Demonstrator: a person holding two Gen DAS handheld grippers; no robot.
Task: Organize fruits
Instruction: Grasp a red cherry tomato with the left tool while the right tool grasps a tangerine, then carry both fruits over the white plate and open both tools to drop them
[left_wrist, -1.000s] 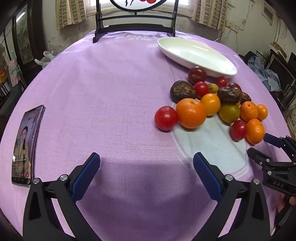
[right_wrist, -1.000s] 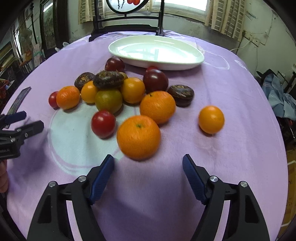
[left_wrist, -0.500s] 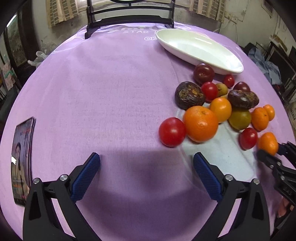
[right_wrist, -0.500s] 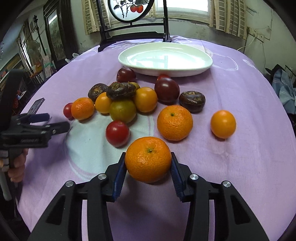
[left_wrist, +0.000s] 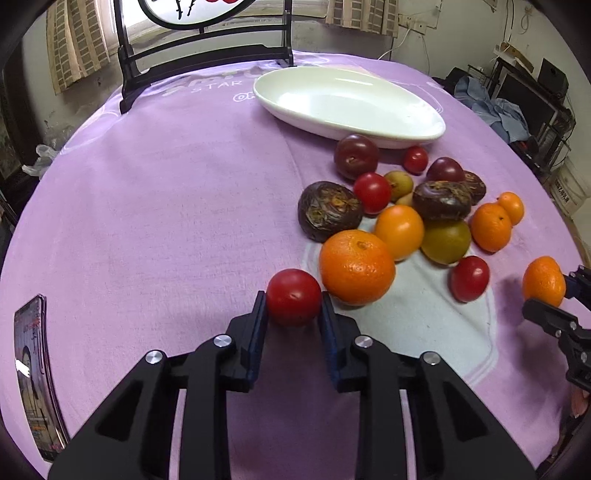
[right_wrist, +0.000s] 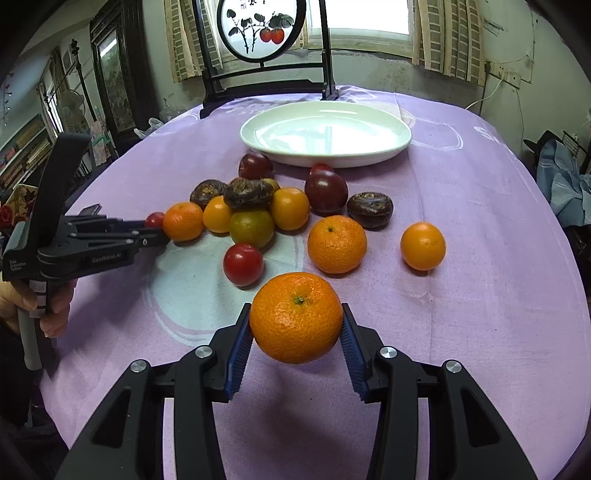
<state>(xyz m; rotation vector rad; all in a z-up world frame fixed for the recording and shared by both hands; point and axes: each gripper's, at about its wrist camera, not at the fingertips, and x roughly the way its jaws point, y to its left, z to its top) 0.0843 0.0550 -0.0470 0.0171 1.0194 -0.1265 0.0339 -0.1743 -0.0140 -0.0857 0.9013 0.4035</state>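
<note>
My left gripper (left_wrist: 293, 314) is shut on a red tomato (left_wrist: 293, 296) at the near left edge of the fruit pile; the same gripper shows in the right wrist view (right_wrist: 157, 230). My right gripper (right_wrist: 295, 332) is shut on a large orange (right_wrist: 296, 317) and holds it above the cloth; the orange also shows in the left wrist view (left_wrist: 543, 282). A pile of oranges (right_wrist: 337, 243), tomatoes (right_wrist: 243, 264), dark plums (right_wrist: 325, 191) and wrinkled passion fruits (right_wrist: 370, 209) lies mid-table. An empty white oval plate (right_wrist: 325, 133) stands behind the pile.
A purple cloth (left_wrist: 166, 184) covers the round table. A phone (left_wrist: 35, 384) lies at the table's left edge. A dark wooden screen stand (right_wrist: 266, 85) stands at the far edge behind the plate. A lone orange (right_wrist: 423, 245) sits right of the pile.
My left gripper moved forward and closed on the red tomato. My right gripper closed on the large orange and raised it off the cloth.
</note>
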